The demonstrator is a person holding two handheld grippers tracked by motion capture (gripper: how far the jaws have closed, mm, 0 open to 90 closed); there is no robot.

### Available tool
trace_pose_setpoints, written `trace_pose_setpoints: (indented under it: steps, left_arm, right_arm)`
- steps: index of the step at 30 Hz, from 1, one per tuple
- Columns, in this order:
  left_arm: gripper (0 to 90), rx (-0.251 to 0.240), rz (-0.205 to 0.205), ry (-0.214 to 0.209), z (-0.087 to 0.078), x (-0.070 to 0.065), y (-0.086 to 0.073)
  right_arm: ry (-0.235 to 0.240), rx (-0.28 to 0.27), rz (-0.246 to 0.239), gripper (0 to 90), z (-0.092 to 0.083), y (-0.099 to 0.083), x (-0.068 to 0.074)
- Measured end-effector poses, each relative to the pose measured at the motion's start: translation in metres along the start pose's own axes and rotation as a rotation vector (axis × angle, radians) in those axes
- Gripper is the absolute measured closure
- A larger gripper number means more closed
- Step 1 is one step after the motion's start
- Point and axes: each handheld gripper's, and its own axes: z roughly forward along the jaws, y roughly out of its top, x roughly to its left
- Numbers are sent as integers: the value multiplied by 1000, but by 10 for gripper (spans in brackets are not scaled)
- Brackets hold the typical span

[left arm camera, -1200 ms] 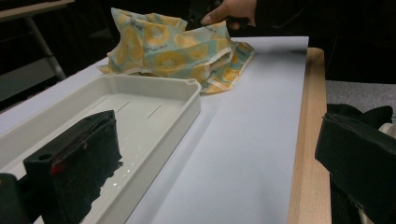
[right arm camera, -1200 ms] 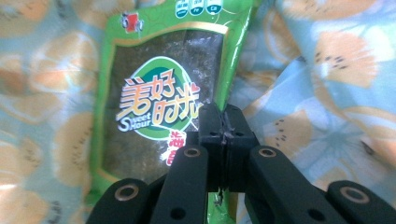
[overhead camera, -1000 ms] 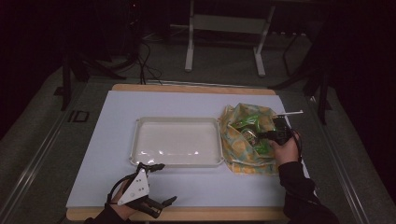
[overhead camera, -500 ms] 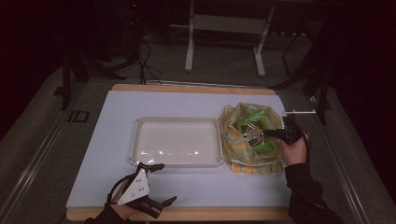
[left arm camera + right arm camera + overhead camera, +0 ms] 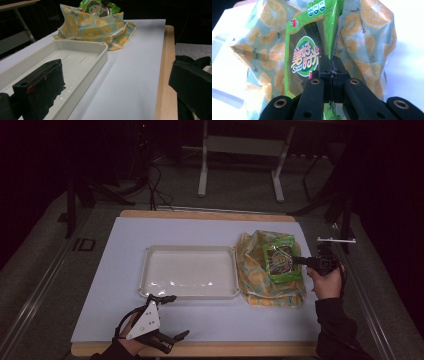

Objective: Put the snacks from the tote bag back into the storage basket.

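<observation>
Above the fruit-print bag (image 5: pixel 270 277), right of the white tray (image 5: pixel 189 271) | right gripper (image 5: pixel 332 66) clamped tight on edge of green snack packet (image 5: pixel 281 260) | left gripper (image 5: pixel 167 317) spread wide, empty, idle near table edge | lift straight, clear bag folds, carry low over tray before releasing.

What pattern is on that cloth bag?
Orange and kiwi slices on pale blue-green; the bag shows best in the right gripper view.

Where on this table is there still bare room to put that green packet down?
The white tray is bare inside. The mat lies free behind the tray and left of it. It is crowded at the right, where the fruit-print bag sits under the green packet.
</observation>
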Motion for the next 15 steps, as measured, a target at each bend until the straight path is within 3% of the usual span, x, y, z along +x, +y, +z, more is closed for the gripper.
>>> trace_pose_setpoints:
  steps: [15]
  left_arm:
    - [4,1,2,2,0,0,0]
  right_arm:
    - [-6,-47,32,890,-27,-6,-14]
